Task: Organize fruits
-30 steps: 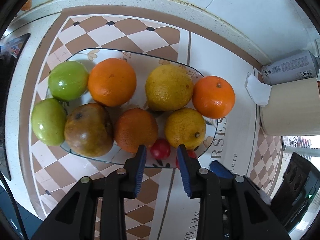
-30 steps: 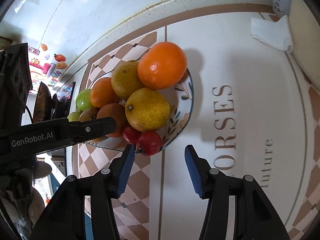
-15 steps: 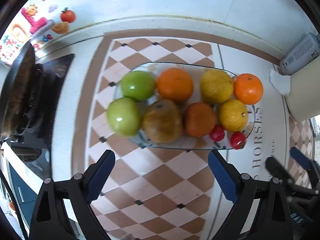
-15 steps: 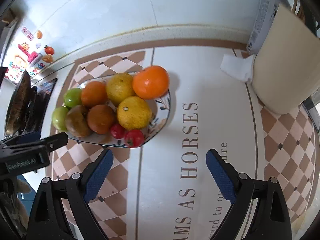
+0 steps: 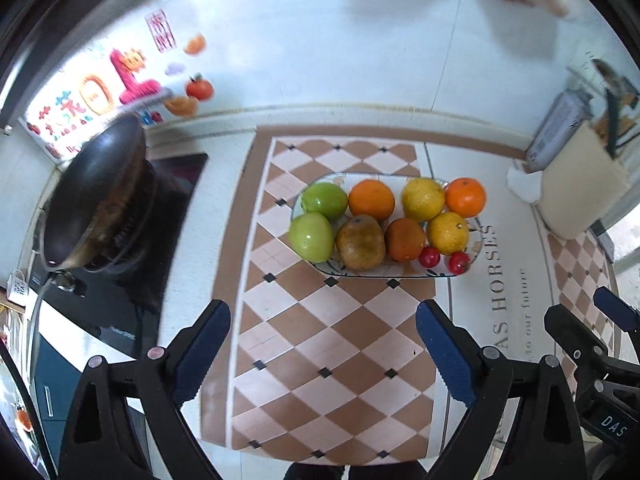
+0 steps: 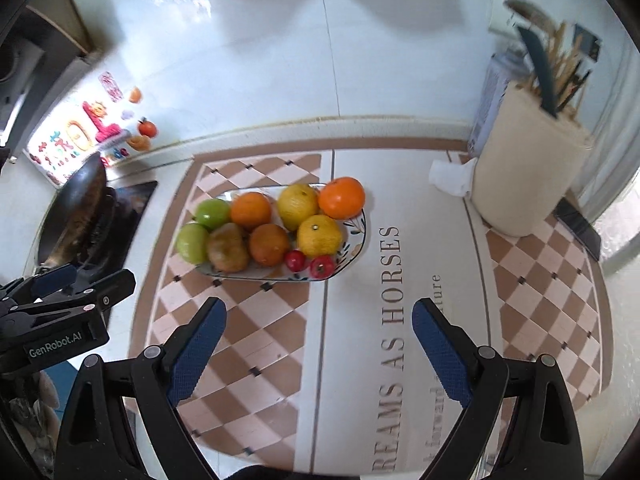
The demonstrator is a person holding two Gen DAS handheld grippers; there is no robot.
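Note:
A patterned oval plate (image 5: 474, 256) (image 6: 356, 240) sits on the checkered mat and holds the fruit: two green apples (image 5: 312, 236), several oranges (image 5: 371, 199), two yellow citrus (image 5: 423, 199), a brownish pear-like fruit (image 5: 360, 242) and two small red tomatoes (image 5: 459, 262) at its near right edge. The same fruits show in the right wrist view, with the tomatoes (image 6: 322, 267) in front. My left gripper (image 5: 322, 350) is open and empty, well back from the plate. My right gripper (image 6: 318, 344) is open and empty, also back from the plate.
A black wok (image 5: 92, 196) sits on the stove at the left. A beige utensil holder (image 6: 528, 176) with a crumpled tissue (image 6: 450, 178) stands at the right, a carton behind it. A dark phone (image 6: 578, 226) lies at the far right. White tiled wall behind.
Both grippers have opened wide and pulled back and up from the plate. The red tomatoes now lie on the plate's near right edge, away from both grippers.

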